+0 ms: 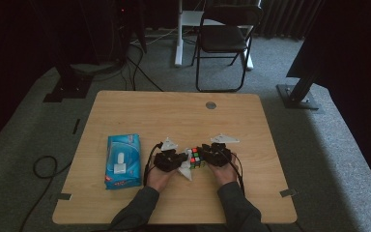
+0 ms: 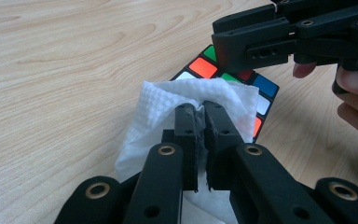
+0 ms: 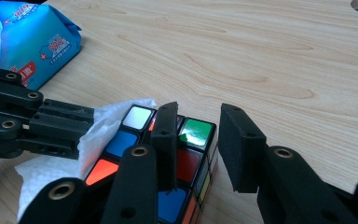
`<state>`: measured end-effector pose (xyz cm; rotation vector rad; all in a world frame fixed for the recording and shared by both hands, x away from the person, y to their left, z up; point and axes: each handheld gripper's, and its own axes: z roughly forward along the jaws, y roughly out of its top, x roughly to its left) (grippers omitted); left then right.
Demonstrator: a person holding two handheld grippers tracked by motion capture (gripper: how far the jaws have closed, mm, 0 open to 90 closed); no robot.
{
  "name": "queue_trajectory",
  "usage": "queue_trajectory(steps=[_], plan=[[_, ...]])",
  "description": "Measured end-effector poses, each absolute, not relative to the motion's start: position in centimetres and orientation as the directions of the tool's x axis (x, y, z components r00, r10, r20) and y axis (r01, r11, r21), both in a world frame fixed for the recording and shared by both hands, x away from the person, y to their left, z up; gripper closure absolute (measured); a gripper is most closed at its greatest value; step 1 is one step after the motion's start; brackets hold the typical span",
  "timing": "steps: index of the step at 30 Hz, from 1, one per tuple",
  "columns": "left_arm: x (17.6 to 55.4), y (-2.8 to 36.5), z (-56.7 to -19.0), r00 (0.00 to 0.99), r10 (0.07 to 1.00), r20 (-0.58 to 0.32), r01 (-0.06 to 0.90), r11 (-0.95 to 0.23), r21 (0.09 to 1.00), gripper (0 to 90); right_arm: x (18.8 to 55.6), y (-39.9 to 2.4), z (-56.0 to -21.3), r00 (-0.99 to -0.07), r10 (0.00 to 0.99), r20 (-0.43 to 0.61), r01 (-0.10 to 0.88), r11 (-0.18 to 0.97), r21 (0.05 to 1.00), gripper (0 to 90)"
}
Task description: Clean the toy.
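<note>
1. The Rubik's cube (image 1: 196, 158) sits on the wooden table (image 1: 183, 116) a bit toward 6 o'clock of its middle, right between the two hands.
2. The left gripper (image 2: 200, 109) has its jaws pressed together on a white paper wipe (image 2: 156, 105); the wipe bunches up around the tips and lies against the cube's side.
3. The right gripper (image 3: 198, 140) comes in at the cube from 3 o'clock in the high view. One jaw rests on the cube's top face, the other stands just off its side with a gap, so whether it's really clamped on the cube is hard to tell.
4. In the right gripper view the cube's top shows white, green, blue and red stickers, and the wipe pokes out at 9 o'clock of it.
5. A blue pack of wet wipes (image 1: 123, 161) lies flat at 9 o'clock of the hands, well apart from the cube.
6. A folding chair (image 1: 224, 38) stands on the floor beyond the table at 12 o'clock.
</note>
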<state>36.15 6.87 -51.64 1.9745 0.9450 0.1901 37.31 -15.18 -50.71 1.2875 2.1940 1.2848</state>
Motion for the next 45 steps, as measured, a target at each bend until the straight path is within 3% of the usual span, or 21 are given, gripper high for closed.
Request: queue_trajectory(steps=[13,21,35,45], plan=[[36.5,6.9,-53.6,0.676,0.697,-0.239,0.581,-0.304,0.756,85.4,37.3,-15.2,-50.7,-0.555,0.812,0.180,0.552,0.198,0.810,68.1],[37.0,6.5,-54.6,0.677,0.708,-0.200,0.583,-0.351,0.733,85.5,37.3,-15.2,-50.7,-0.554,0.813,0.181,0.553,0.197,0.810,68.2],[37.0,6.5,-54.4,0.679,0.707,-0.198,0.586,-0.359,0.726,85.3,37.3,-15.2,-50.8,-0.557,0.811,0.182,0.552,0.198,0.810,68.1],[36.0,7.0,-52.4,0.700,0.684,-0.205,0.547,-0.330,0.770,85.0,37.3,-15.3,-50.8,-0.558,0.809,0.184,0.553,0.197,0.810,68.0]])
